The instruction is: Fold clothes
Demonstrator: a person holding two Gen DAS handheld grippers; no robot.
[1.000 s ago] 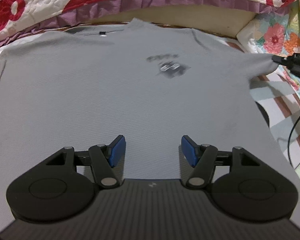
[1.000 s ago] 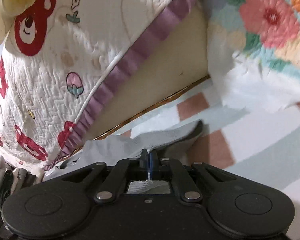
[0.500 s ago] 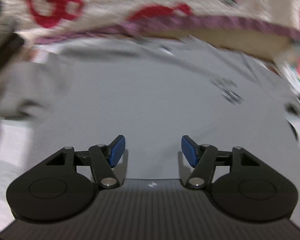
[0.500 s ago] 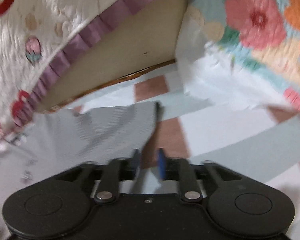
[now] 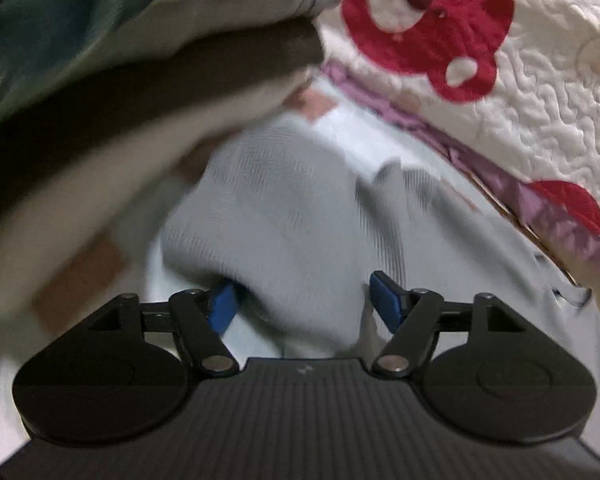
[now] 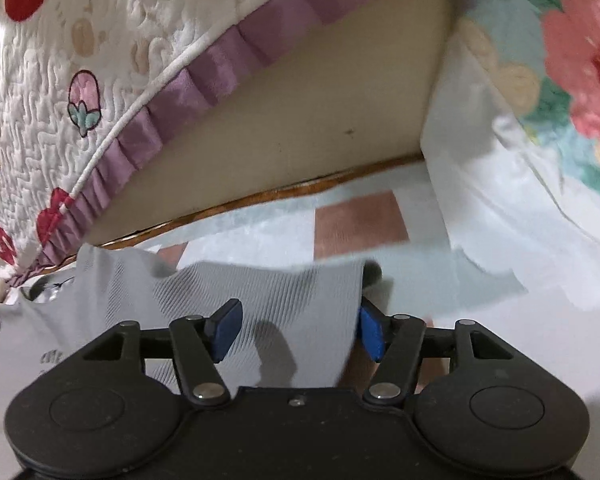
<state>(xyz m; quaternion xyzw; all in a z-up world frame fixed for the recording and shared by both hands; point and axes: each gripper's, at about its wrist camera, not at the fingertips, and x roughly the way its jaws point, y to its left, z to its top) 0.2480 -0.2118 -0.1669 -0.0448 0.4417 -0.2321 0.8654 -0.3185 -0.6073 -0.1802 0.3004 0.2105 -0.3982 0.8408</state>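
Note:
A grey T-shirt lies flat on the checked bed sheet. In the left wrist view its left sleeve [image 5: 284,220] lies bunched between the blue pads of my open left gripper [image 5: 306,304]. In the right wrist view the right sleeve [image 6: 284,308] lies flat between the pads of my open right gripper [image 6: 296,330], its cuff edge by the right pad [image 6: 370,338]. The shirt's body is mostly out of view.
A quilted white cover with red bears and a purple frill [image 6: 172,100] hangs along the back [image 5: 500,80]. A floral quilt [image 6: 560,80] lies at the right. A stack of folded dark and beige clothes [image 5: 120,100] stands close at the left.
My right gripper has let go of the right sleeve and opened. My left gripper has swung left from the shirt's body to the left sleeve, staying open.

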